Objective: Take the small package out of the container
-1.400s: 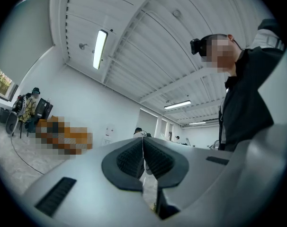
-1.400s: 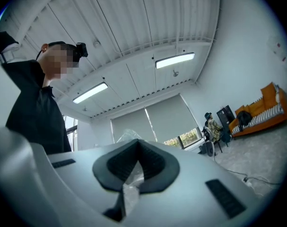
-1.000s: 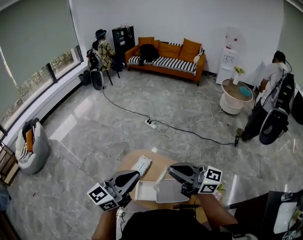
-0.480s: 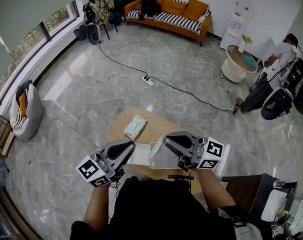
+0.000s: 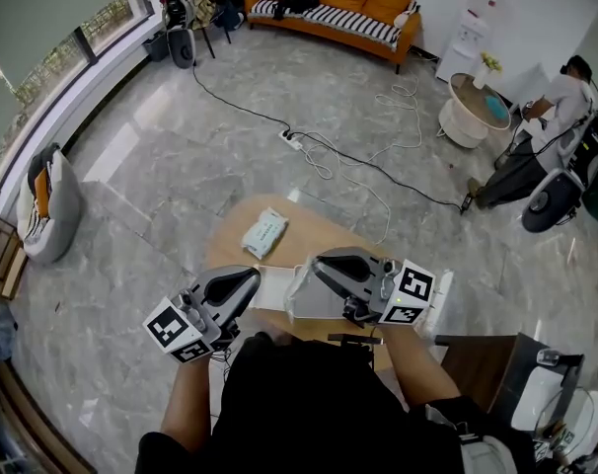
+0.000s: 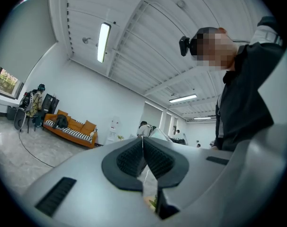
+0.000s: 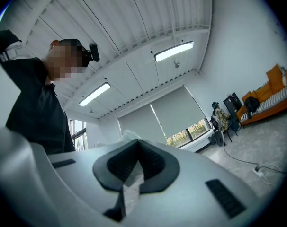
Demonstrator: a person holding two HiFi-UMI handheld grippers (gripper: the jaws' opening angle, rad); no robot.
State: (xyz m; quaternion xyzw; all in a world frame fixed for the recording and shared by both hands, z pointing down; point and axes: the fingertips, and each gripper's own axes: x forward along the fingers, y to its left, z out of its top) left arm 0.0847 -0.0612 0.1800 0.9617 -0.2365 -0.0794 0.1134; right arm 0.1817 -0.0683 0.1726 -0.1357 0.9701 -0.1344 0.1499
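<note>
Head view: a round wooden table (image 5: 314, 237) stood on a grey marble floor. The small package (image 5: 263, 233), a pale soft pack, lay flat on the tabletop, outside the container (image 5: 297, 299) and just beyond its far left corner. The container, thin clear plastic, was held up over the near side of the table. The left gripper (image 5: 248, 276) pinched its left edge and the right gripper (image 5: 319, 262) its right edge. It hid part of the tabletop, and the person's dark top (image 5: 299, 393) covered the table's near rim. Farther off, a power strip (image 5: 292, 138) with cables lay on the floor. An orange sofa (image 5: 348, 8) stood at the far wall, a small round side table (image 5: 480, 107) at right, and a second person (image 5: 565, 87) beside it.

Left gripper view: the jaws were pressed together on a thin sheet of the container (image 6: 148, 178). The left gripper's (image 6: 143, 150) grey body blocked the table and package from sight. Above it showed a ceiling light (image 6: 103, 41) and the sofa (image 6: 72, 129).

Right gripper view: the right gripper (image 7: 137, 160) was closed on crinkled clear plastic of the container (image 7: 133, 176). Its body hid the table. Behind were a window blind (image 7: 176, 112) and the sofa (image 7: 271, 96).
</note>
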